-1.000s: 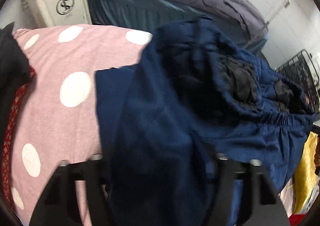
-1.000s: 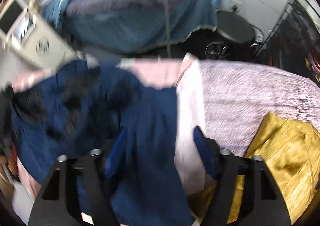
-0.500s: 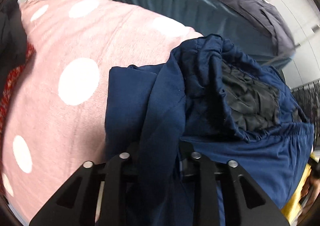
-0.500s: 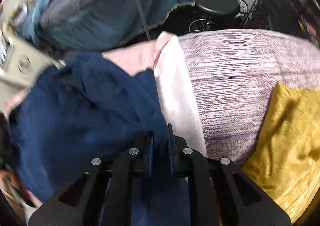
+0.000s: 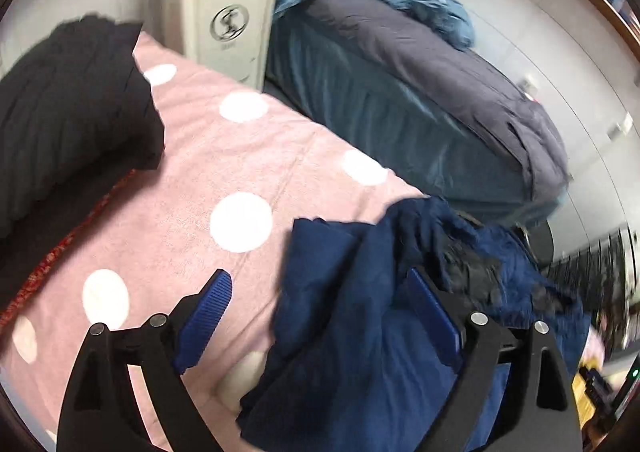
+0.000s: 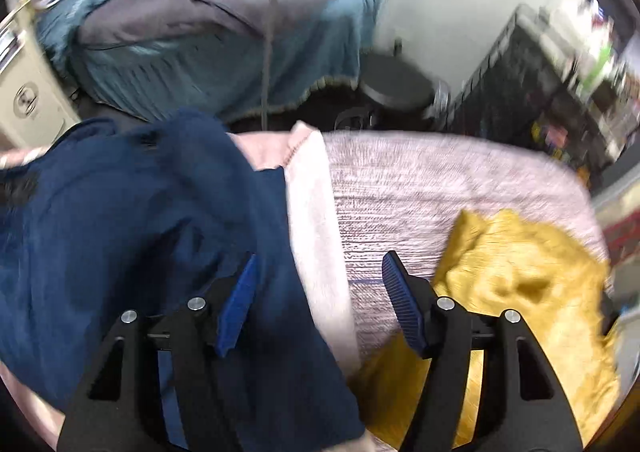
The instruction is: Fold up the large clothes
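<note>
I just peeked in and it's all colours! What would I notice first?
The big dark blue garment heaped on the pink spotted cover, under both open tools. Then the shiny yellow cloth lying to the right, and the black clothes piled at the far left of the cover.

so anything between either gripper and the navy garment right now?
Nothing visible. Both sets of jaws have just been opening. The left gripper stands open with the navy garment lying loose between its fingers, the right gripper open over the garment's edge. The yellow cloth and the black clothing lie off to the sides.
</note>
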Tool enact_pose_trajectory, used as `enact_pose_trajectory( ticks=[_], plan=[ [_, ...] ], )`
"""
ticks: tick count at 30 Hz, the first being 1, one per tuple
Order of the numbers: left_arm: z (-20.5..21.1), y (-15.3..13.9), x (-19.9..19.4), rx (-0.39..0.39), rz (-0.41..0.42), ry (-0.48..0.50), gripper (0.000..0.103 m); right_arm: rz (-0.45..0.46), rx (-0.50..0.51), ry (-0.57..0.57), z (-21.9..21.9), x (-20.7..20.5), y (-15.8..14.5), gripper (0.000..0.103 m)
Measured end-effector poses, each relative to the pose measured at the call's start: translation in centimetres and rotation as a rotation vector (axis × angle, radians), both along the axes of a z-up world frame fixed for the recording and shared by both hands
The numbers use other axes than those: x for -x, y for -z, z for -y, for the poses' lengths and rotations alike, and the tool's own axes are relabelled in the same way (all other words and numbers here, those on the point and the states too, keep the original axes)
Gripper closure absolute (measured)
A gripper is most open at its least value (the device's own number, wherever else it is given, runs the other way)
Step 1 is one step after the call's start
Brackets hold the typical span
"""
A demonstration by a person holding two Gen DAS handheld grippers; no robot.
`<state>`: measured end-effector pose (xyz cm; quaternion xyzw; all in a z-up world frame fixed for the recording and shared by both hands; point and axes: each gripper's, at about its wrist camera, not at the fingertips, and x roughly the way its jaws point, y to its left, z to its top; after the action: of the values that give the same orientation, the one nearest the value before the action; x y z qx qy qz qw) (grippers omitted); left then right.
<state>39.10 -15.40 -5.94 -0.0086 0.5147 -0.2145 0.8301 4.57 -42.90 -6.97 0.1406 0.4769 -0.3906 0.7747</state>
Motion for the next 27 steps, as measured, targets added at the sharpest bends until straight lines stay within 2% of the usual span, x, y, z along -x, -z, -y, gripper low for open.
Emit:
enact_pose_trajectory(
  ticks=[4,6,7,9,10,11,14,16,18,22,27],
  plan=[
    [3.0,0.2,6.1,-0.107,0.079,0.216,0.016,0.044,-0.049,-0.168,-5.7,-0.7,-0.2,0.039],
    [5.2,1.8,9.1,-0.191,0.101,0.33,0.016,0.041,-0.082,-0.288,-8.8,-1.7,0.4,0.039],
    [6.0,2.9,10.1,-0.233,0.095,0.365,0.016,0.039,-0.101,-0.335,-10.1,-2.3,0.9,0.039],
    [6.9,5.0,10.2,-0.303,0.085,0.356,0.016,0.017,-0.147,-0.401,-11.7,-3.2,1.9,0.039],
    [6.7,5.7,9.3,-0.306,0.07,0.334,0.016,-0.009,-0.159,-0.391,-11.3,-3.7,2.8,0.039],
    [6.4,6.2,8.9,-0.303,0.05,0.312,0.011,-0.02,-0.175,-0.363,-10.4,-4.0,3.5,0.038],
    [6.2,8.0,5.4,-0.26,-0.083,0.226,0.007,0.031,-0.28,-0.21,-6.2,-3.7,5.0,0.017],
    [6.7,8.7,4.4,-0.26,-0.127,0.209,0.005,0.052,-0.379,-0.14,-4.0,-3.6,6.3,0.015],
    [7.5,9.4,3.9,-0.288,-0.161,0.208,0.005,0.011,-0.439,-0.118,-2.9,-4.3,7.6,0.014],
    [7.7,10.1,3.2,-0.29,-0.189,0.207,0.005,-0.087,-0.359,-0.138,-3.8,-6.1,8.0,0.009],
    [7.4,10.0,3.2,-0.289,-0.194,0.218,0.005,-0.094,-0.317,-0.118,-5.6,-5.8,8.0,0.006]
  ],
)
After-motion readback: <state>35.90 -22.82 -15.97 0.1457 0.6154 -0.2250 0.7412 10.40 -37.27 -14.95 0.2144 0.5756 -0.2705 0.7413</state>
